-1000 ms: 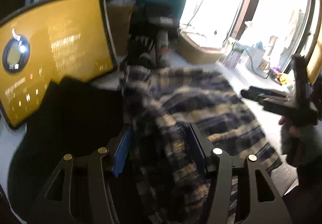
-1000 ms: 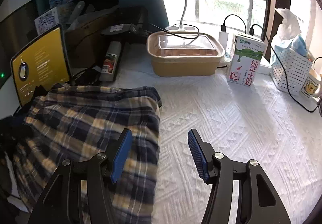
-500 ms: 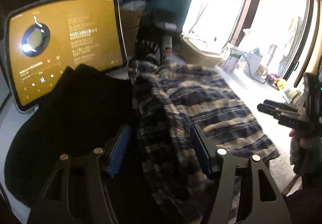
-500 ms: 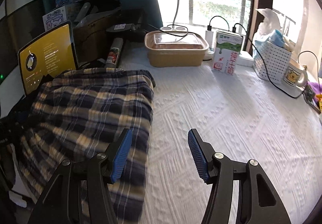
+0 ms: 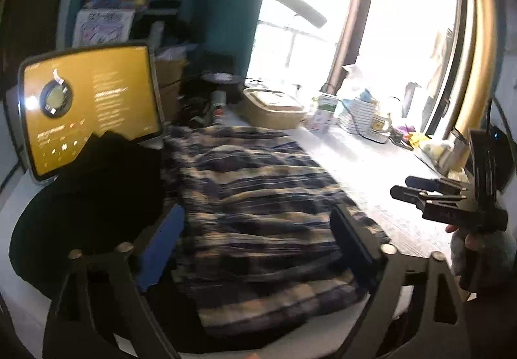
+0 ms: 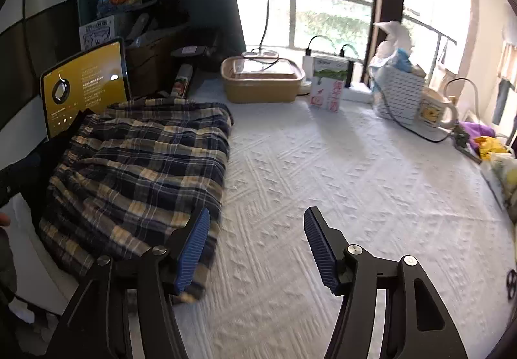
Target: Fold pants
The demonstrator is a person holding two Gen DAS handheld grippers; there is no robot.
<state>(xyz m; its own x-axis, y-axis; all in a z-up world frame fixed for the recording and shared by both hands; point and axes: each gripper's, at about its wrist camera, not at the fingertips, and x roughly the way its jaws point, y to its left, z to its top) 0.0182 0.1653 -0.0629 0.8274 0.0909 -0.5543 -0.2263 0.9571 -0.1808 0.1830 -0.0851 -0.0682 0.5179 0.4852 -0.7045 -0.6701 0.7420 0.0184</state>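
beside pants (image 6: 139,171): tablet (image 6: 85,84), black garment (image 5: 87,197); behind: container (image 6: 261,81).

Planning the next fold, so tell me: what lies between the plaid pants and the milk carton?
Only bare white textured cloth lies between the plaid pants and the milk carton, as the right wrist view shows.

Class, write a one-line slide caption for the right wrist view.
Open right tool hovers over the white textured cover beside folded plaid pants, with a yellow-screened tablet behind.
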